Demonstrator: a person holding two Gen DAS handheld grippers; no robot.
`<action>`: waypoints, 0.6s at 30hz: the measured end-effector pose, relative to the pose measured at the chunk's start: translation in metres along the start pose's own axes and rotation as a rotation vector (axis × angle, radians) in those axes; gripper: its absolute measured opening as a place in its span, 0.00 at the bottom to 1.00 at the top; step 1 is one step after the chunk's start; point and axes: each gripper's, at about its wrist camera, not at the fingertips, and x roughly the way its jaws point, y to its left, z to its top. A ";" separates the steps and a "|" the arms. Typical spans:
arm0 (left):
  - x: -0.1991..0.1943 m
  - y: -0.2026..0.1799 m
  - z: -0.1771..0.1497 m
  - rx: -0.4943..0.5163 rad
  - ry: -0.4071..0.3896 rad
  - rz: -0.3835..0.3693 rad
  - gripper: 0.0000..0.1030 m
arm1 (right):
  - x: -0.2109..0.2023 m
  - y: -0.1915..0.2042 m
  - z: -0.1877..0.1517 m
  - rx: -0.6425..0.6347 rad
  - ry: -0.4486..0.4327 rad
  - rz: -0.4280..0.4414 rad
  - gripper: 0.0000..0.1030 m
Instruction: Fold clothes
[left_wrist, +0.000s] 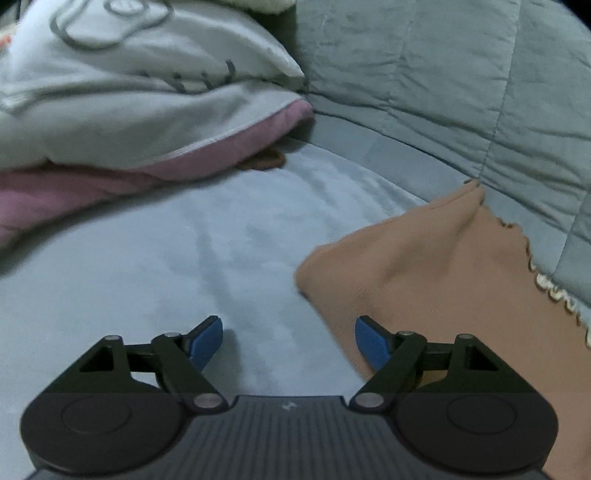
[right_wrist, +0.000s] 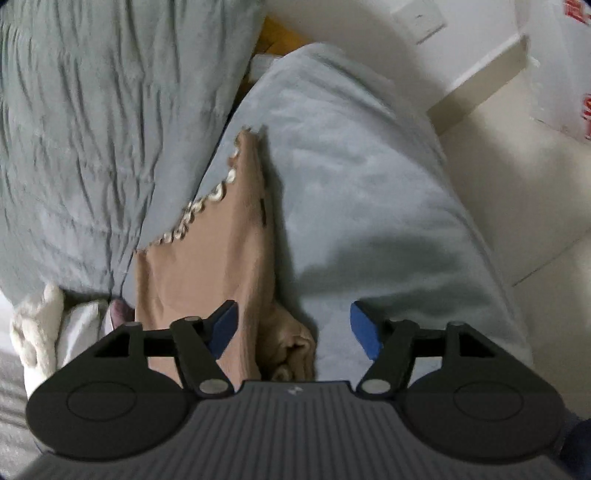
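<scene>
Brown top lies on the blue bed sheet, lower right of frame | left claw wide apart, empty | right claw wide apart, nothing gripped

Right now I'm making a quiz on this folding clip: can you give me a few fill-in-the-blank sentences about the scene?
1. The garment lying on the bed is ____ in colour.
2. One edge of the garment carries a cream ____ trim.
3. The jaws of the left gripper and the right gripper both stand ____, with nothing pinched.
4. In the left view, a pink layer lies ____ the white bedding.

Missing words: tan; scalloped; open; under
</scene>
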 end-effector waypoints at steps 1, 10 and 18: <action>0.004 0.000 0.000 -0.006 -0.003 -0.008 0.82 | 0.005 0.004 -0.003 -0.040 -0.001 0.007 0.77; 0.007 -0.019 0.007 0.018 -0.086 -0.101 0.15 | 0.029 0.010 0.000 -0.169 0.088 0.136 0.52; -0.004 -0.002 0.009 -0.114 -0.097 -0.049 0.01 | 0.029 0.008 0.004 -0.181 0.090 0.125 0.21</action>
